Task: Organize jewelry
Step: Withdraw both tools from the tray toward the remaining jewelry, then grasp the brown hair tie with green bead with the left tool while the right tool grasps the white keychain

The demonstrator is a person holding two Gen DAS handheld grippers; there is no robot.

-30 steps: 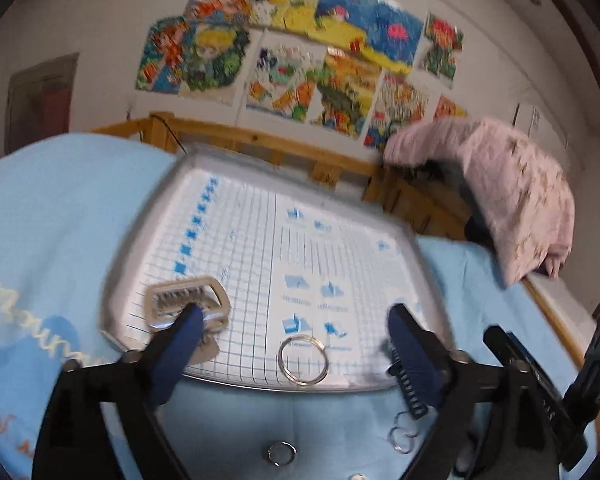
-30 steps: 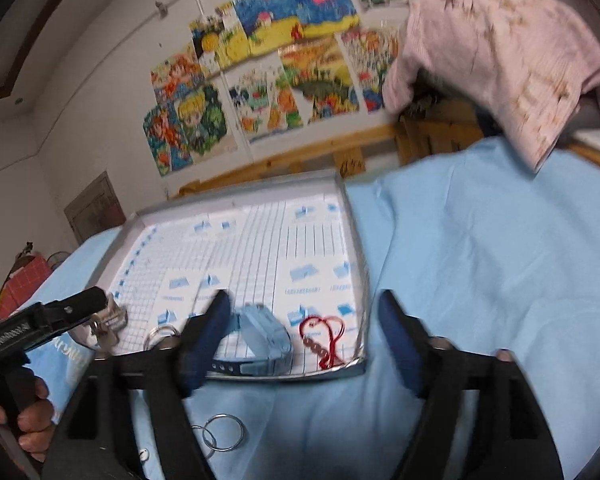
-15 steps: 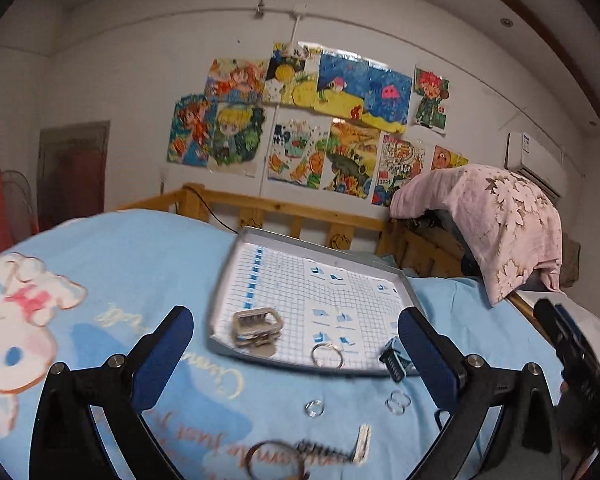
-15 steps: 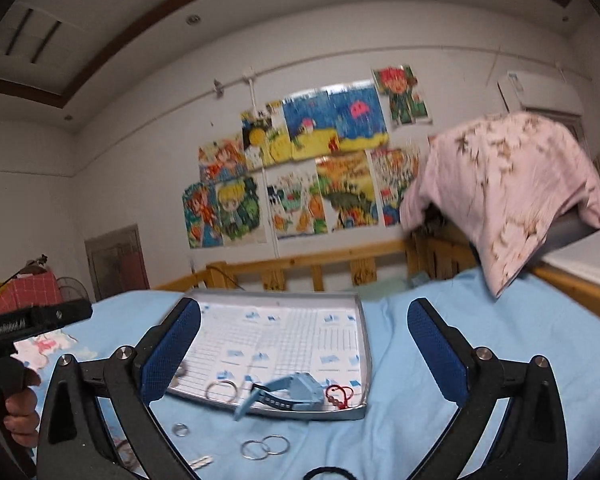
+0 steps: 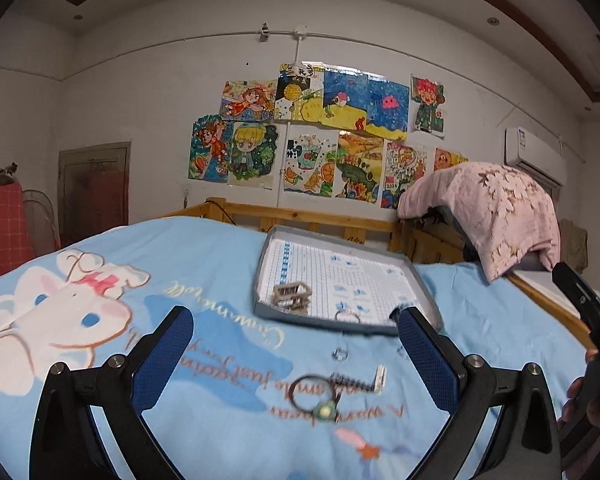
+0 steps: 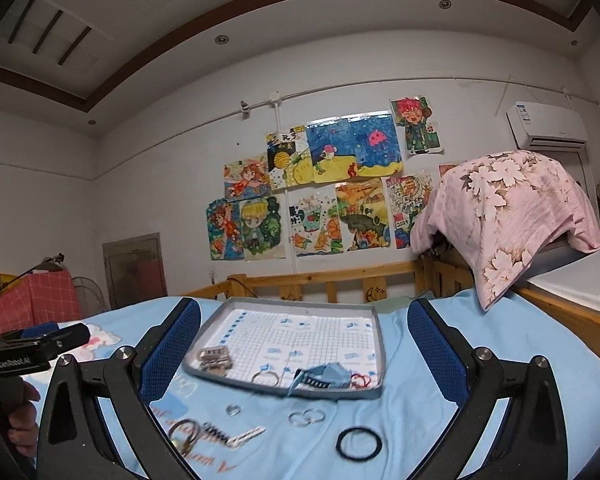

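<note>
A grey tray (image 6: 378, 344) with a grid lining lies on the blue bedsheet; it also shows in the left wrist view (image 5: 418, 276). In it lie a metal buckle (image 6: 215, 357), a silver ring (image 6: 265, 377), a blue watch (image 6: 324, 376) and a red heart charm (image 6: 360, 381). On the sheet in front lie a small ring (image 6: 232, 409), two linked rings (image 6: 307, 416), a black hair tie (image 6: 358, 443) and a key ring with a key (image 6: 215, 436). My left gripper (image 5: 295, 344) and right gripper (image 6: 304, 344) are both open, empty and held back from the tray.
A wooden bed rail (image 6: 332, 278) runs behind the tray. A pink floral blanket (image 6: 504, 208) hangs over furniture at the right. Drawings (image 6: 320, 184) cover the wall. A cartoon rabbit print (image 5: 55, 308) is on the sheet at the left.
Both grippers have pulled back and up from the tray, so it looks smaller and farther. More loose pieces on the sheet have come into view. Both grippers stayed open.
</note>
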